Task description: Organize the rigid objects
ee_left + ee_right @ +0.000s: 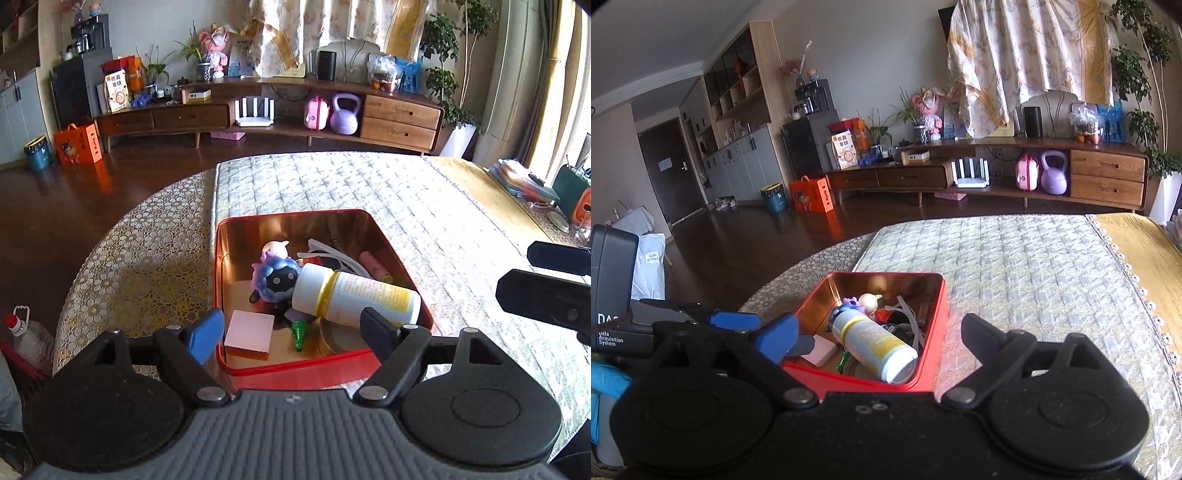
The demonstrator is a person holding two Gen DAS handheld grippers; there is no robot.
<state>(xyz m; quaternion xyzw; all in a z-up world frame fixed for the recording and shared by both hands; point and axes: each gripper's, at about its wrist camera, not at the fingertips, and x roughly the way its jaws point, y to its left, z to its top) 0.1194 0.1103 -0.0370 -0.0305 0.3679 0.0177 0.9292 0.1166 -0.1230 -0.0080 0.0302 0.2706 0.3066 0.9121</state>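
**What my surface carries**

My surface [147, 258] wears a gold cloth printed with pale circles. Over it lies a quilted pale mat [369, 192], its left edge leaving the cloth bare on the left; a yellow cloth [1137, 243] borders it on the right. On the mat's near left part sits the open red tin [399, 258], filled with small items. Clutter sits at the far right edge [532, 181].
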